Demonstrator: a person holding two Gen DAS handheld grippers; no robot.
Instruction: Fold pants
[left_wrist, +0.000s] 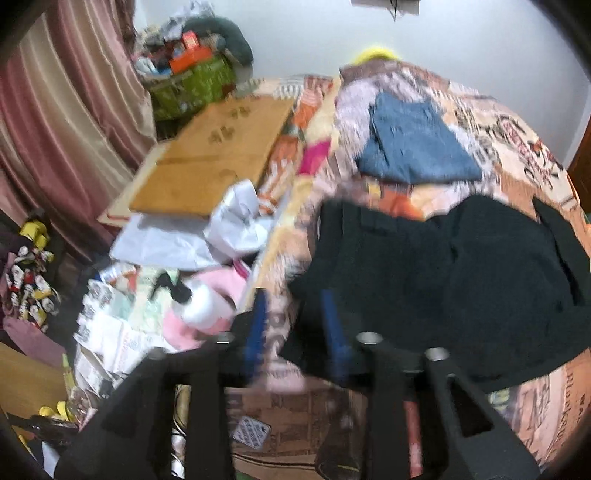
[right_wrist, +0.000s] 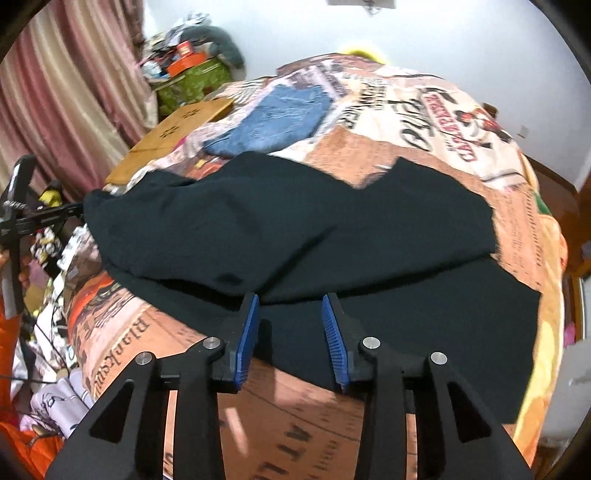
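Pants (right_wrist: 295, 229): black, laid across blanket (right_wrist: 424, 110), one half lapped over the other, rumpled
Jeans (right_wrist: 273, 118): folded, beyond pants
Left gripper (left_wrist: 295, 321): spread, empty, at pants' edge
Right gripper (right_wrist: 290, 325): spread, empty, over pants' near edge

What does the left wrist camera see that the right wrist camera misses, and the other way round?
Only the left wrist view shows the white crumpled paper and a white bottle in the clutter beside the bed.

Only the right wrist view shows the left gripper from the side, at the pants' left edge, and a wall socket.

Both show the black pants spread on the printed blanket, folded blue jeans behind them, a wooden board, and pink curtains. The right gripper is open.
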